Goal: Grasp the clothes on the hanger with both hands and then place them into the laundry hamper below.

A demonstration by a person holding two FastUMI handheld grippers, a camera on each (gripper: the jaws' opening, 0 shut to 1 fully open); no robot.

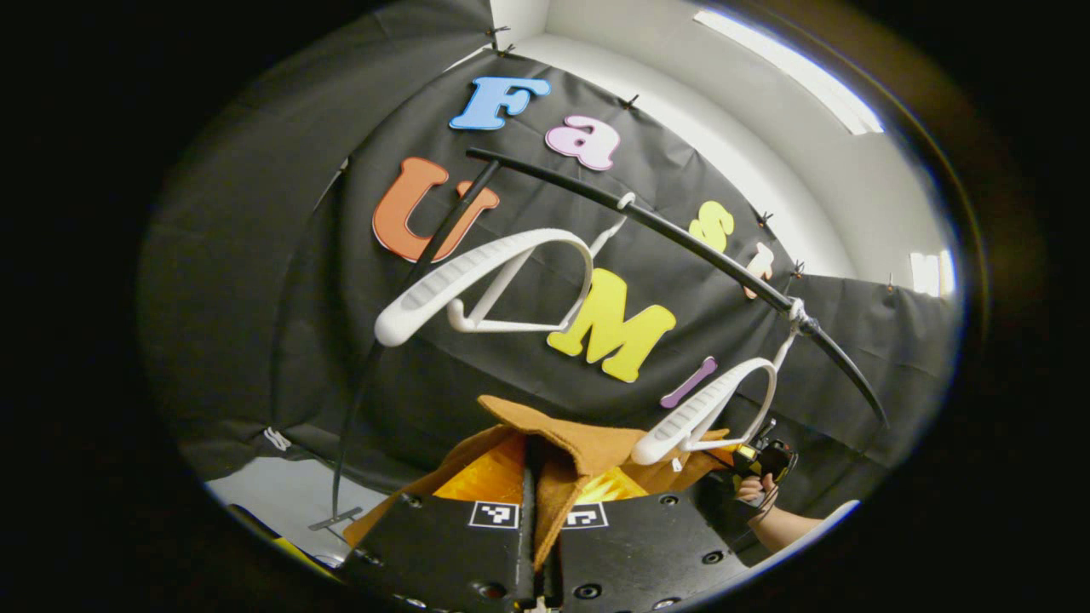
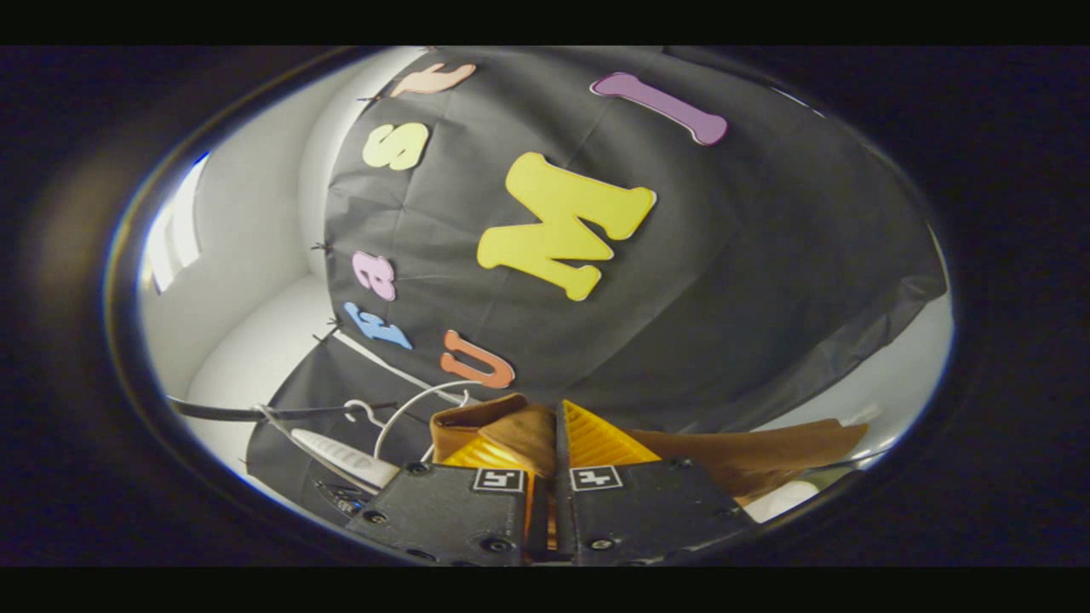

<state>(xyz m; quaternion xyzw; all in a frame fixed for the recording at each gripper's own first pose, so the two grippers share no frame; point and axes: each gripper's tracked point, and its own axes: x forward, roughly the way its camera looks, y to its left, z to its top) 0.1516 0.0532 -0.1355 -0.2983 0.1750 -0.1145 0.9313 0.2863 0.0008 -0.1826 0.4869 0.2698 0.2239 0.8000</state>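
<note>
Brown cloth garment (image 1: 569, 451) is clamped in the left gripper (image 1: 536, 477) — off the two bare white hangers (image 1: 485, 281) on the black rail (image 1: 681, 238). Right gripper (image 2: 553, 464), jaws also clenched on the cloth (image 2: 732, 460). Garment spans left–right between both; the hamper presumably lies below.

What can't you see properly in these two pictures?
- Brown garment, left gripper view: its lower part is hidden behind the left gripper.
- Same garment, right gripper view: its far end is cut off at the picture's edge; the right gripper covers its middle.
- Other gripper, left gripper view: too small to tell how it grips.
</note>
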